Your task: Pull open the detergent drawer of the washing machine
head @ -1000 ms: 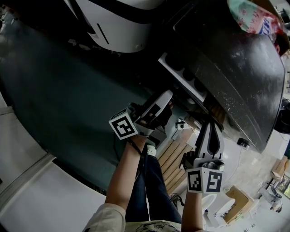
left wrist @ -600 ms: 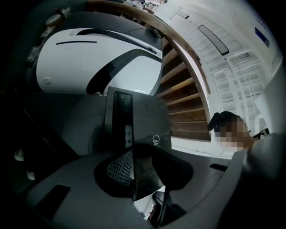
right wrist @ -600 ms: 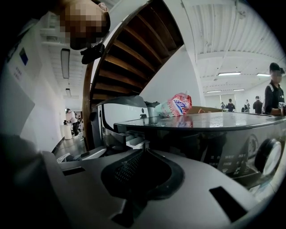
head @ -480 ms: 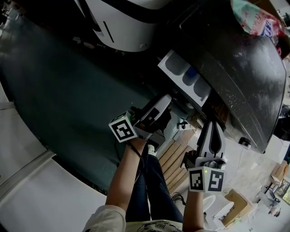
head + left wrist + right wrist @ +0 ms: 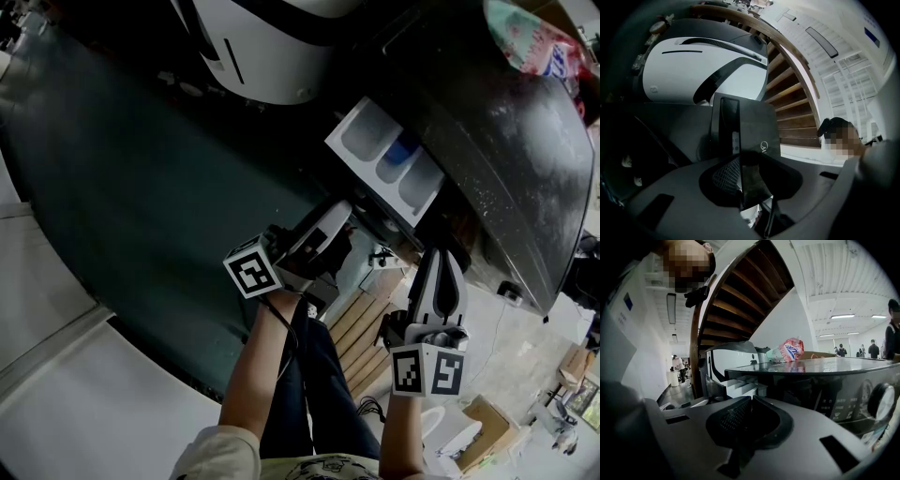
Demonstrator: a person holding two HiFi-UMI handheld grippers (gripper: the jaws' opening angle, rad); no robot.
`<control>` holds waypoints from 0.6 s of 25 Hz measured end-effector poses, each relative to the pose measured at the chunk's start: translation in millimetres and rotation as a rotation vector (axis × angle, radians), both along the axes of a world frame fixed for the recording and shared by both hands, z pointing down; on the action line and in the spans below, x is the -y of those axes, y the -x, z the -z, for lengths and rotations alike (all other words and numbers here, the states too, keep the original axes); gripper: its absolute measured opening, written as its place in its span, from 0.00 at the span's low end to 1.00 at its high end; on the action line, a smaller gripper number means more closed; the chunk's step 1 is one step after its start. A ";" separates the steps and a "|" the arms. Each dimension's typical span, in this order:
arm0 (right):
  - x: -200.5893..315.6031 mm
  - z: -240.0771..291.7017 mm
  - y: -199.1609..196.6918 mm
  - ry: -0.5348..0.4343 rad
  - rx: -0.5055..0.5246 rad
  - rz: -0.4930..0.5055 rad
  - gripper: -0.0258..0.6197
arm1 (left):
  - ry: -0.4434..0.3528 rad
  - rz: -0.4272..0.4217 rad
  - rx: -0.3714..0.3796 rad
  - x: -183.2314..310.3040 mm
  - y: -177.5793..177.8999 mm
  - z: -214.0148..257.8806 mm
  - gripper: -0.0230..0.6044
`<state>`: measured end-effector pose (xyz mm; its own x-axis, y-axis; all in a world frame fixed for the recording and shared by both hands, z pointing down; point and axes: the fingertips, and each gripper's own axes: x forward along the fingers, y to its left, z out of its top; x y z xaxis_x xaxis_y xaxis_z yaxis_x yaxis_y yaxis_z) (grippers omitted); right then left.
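The white detergent drawer (image 5: pixel 389 155) stands pulled out of the dark washing machine (image 5: pixel 497 159), with three compartments showing, one with blue inside. My left gripper (image 5: pixel 343 210) is shut on the drawer's dark front panel (image 5: pixel 750 129), which stands edge-on between its jaws (image 5: pixel 745 187). My right gripper (image 5: pixel 439 258) hangs below the machine's front, apart from the drawer, jaws together and holding nothing (image 5: pixel 745 427). In the right gripper view the drawer (image 5: pixel 740 385) juts out to the left of the machine (image 5: pixel 820 369).
A white rounded appliance (image 5: pixel 262 47) stands beyond the drawer. A colourful bag (image 5: pixel 525 37) lies on the machine's top. A control knob (image 5: pixel 881 401) sits on the front panel. Wooden stairs (image 5: pixel 792 103) rise behind. Wooden slats (image 5: pixel 361 328) and a cardboard box (image 5: pixel 492 412) lie on the floor.
The drawer has slid further out of the machine, from a narrow strip to three open compartments. My left gripper drew back with its front panel. The right gripper stayed put.
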<state>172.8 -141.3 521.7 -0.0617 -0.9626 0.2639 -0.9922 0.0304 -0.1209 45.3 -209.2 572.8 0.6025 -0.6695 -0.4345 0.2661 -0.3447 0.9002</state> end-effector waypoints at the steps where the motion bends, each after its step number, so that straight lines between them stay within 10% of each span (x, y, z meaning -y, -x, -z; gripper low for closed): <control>1: -0.6 0.0 1.0 0.000 0.000 0.002 0.07 | -0.001 0.000 0.001 -1.5 1.3 0.1 0.25; 15: -12.0 2.2 14.0 -0.012 0.006 0.019 0.07 | 0.009 0.015 0.005 -25.2 19.1 -4.2 0.24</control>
